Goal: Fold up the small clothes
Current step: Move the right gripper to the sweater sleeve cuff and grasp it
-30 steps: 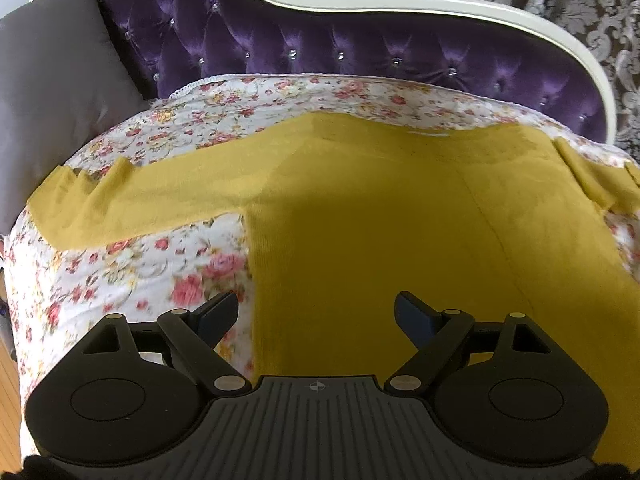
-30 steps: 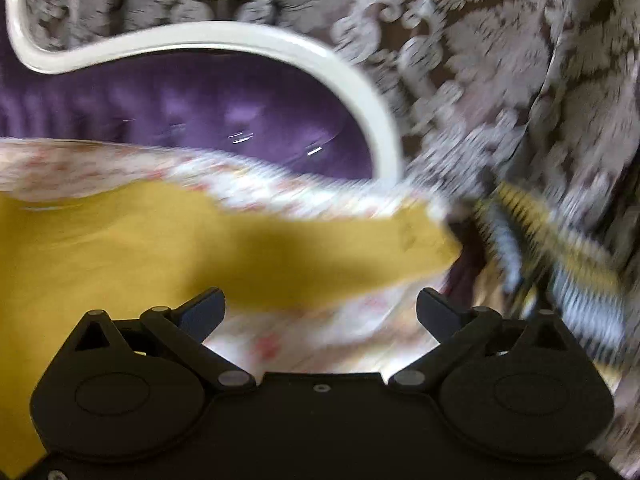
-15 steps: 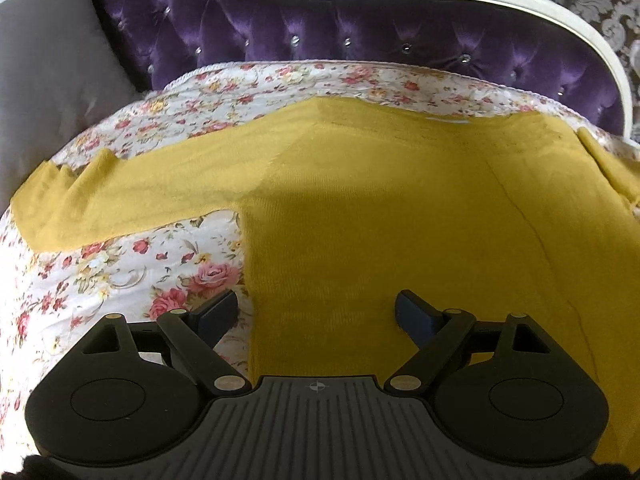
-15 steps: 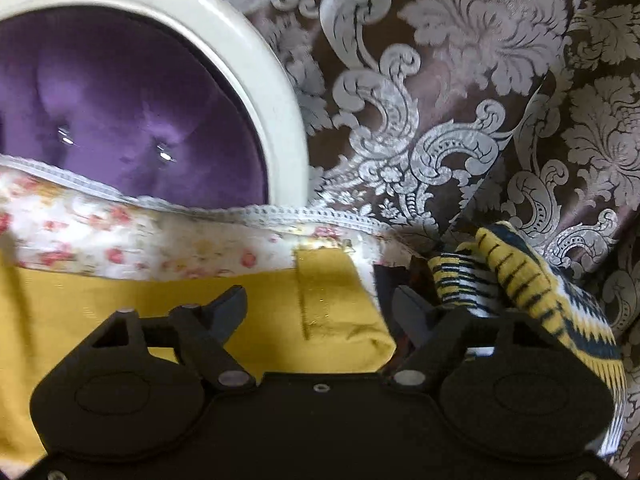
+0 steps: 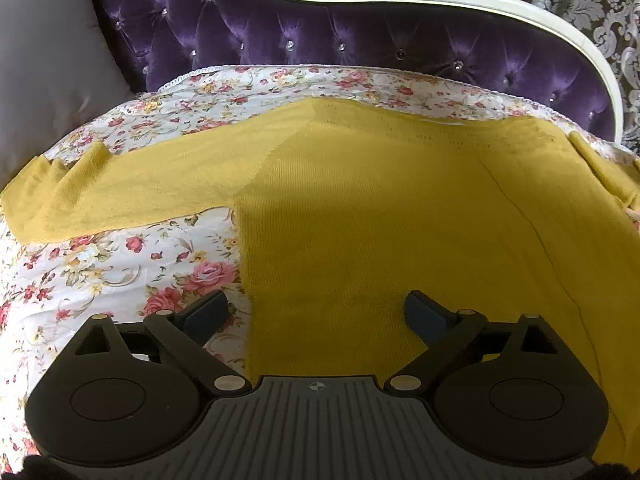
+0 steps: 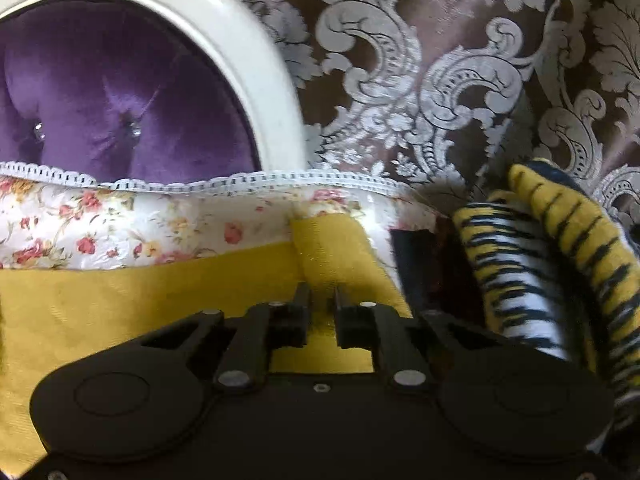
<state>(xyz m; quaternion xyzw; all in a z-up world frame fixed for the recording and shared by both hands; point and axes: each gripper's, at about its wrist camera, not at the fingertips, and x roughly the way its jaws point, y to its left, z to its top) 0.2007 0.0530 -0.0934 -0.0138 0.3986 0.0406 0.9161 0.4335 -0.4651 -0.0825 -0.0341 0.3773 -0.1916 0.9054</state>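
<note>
Now | right hand-held gripper (image 6: 322, 312) pinches yellow sweater (image 5: 400, 208) cuff | left hand-held gripper (image 5: 316, 312) opening (over hem edge, gripping nothing)

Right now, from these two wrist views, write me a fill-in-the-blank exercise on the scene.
1. The mustard sweater lies spread on a ____-patterned bedspread.
2. The right tool is shut on the sweater's ____.
3. The tufted headboard is ____ in colour.
4. The grey pillow sits at the ____ of the left wrist view.

Missing words: floral; sleeve; purple; left

Your left wrist view looks down over the yellow sweater (image 5: 400, 208) toward twelve o'clock; your right sits close at its cuff, sharing the purple headboard (image 6: 100, 92).
</note>
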